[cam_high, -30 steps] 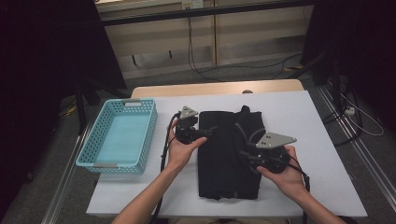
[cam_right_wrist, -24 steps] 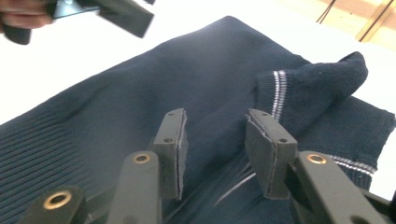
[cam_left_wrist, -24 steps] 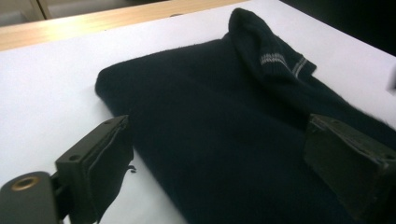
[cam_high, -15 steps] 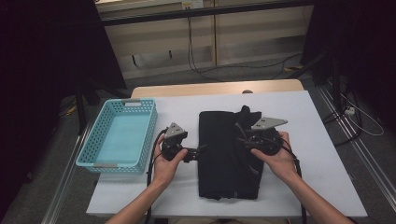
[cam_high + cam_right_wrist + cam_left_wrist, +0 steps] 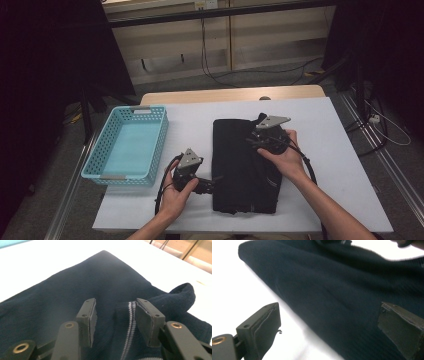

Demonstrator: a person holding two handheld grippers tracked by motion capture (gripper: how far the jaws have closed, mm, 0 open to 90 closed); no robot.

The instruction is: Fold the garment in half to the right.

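Folded dark sweater [image 5: 245,167] lies flat on the white table [image 5: 340,165], right of the turquoise basket [image 5: 127,147]. Nearest, the left gripper [image 5: 214,184] sits level at the garment's near left edge, its jaws spread wide and empty after opening further, one over bare table and one over cloth. Farther along, the right gripper [image 5: 113,312] stands half-open, straddling the striped ribbed band [image 5: 130,315] without pinching it. Soft, light knit will likely sag and unfold, so thick folded edges offer the safest hold.

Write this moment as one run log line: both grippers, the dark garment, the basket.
left gripper: open, at folded dark sweater left edge | right gripper: open over striped ribbed edge | turquoise basket: empty
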